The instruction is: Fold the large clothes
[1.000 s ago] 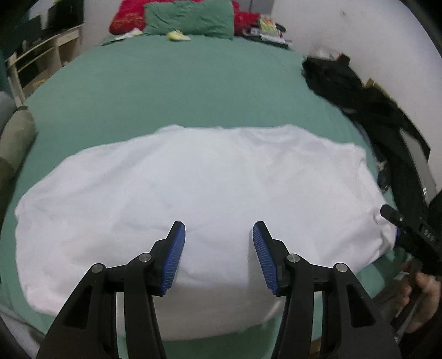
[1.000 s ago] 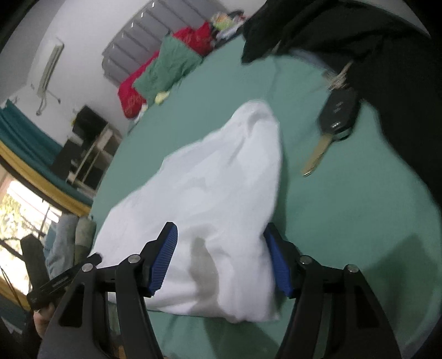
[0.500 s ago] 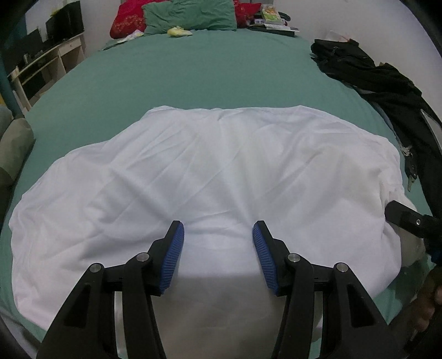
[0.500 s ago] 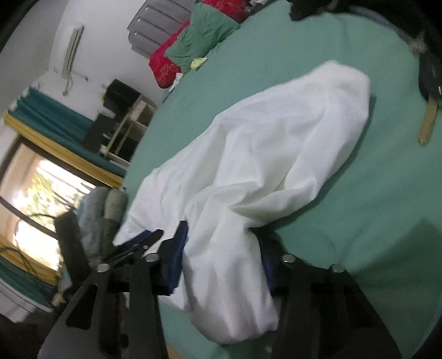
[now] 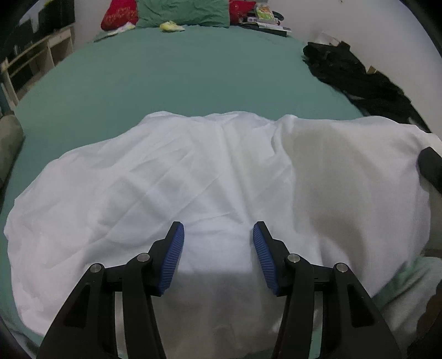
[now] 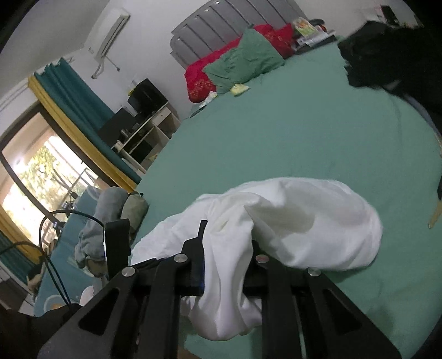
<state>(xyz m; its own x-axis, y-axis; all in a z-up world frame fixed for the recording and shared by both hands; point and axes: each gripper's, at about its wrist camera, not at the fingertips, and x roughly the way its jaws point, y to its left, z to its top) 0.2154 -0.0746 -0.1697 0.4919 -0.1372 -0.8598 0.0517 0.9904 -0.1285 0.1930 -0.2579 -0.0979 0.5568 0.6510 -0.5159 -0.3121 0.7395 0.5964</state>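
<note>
A large white garment lies spread across the near part of a green bed. My left gripper is open and hovers just above the garment's near edge, with its blue pads apart and nothing between them. My right gripper is shut on the garment's right end; the white cloth bunches between its fingers and is lifted off the bed, with a raised fold behind it. A tip of the right gripper shows at the right edge of the left wrist view.
Black clothes lie on the bed's right side by the wall. Green and red pillows sit at the headboard. A key lies on the sheet at the right. A shelf unit and rolled fabrics stand left of the bed.
My right gripper closed on the garment's right end and lifted it, raising a fold. My left gripper moved slightly forward over the near edge and stayed open.
</note>
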